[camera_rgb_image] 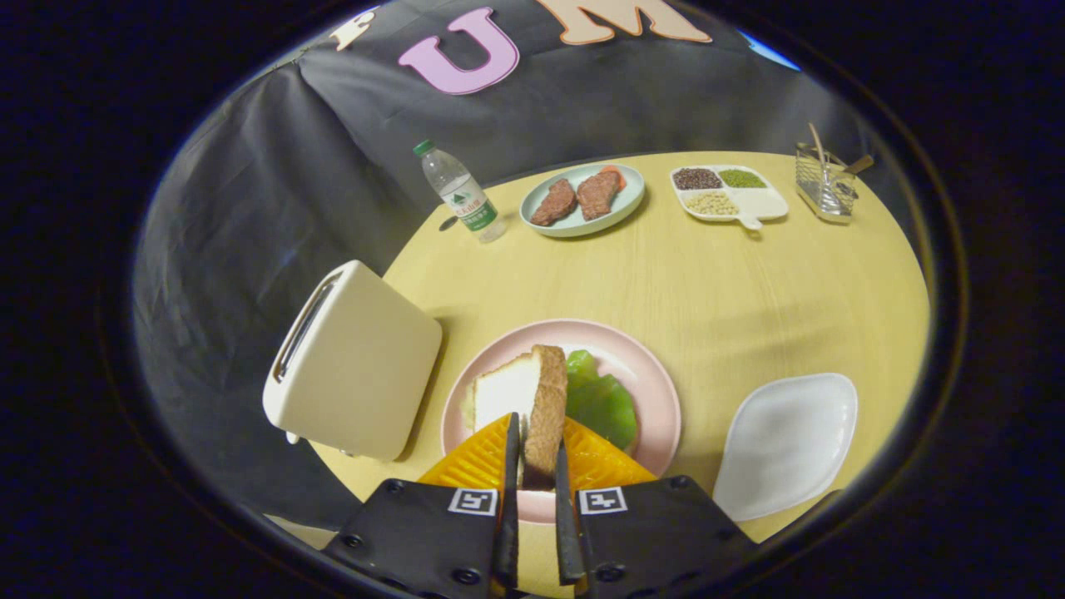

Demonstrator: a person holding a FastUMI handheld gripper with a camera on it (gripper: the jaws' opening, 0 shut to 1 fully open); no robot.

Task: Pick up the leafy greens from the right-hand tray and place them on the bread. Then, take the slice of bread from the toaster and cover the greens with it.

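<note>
My gripper (533, 437) is shut on a slice of bread (532, 398), holding it on edge by its crust above the pink plate (657, 391). Leafy greens (601, 401) lie on the plate just right of the held slice. Whatever lies under the greens is hidden by the slice and my fingers. The cream toaster (354, 362) stands to the left of the plate, its slot facing up and to the left. The white tray (786, 445) to the right of the plate holds nothing.
At the far side of the round wooden table (732, 283) stand a water bottle (460, 193), a pale green plate with meat pieces (582, 200), a divided white dish of beans (728, 193) and a wire holder with utensils (824, 185). The black booth wall hangs behind.
</note>
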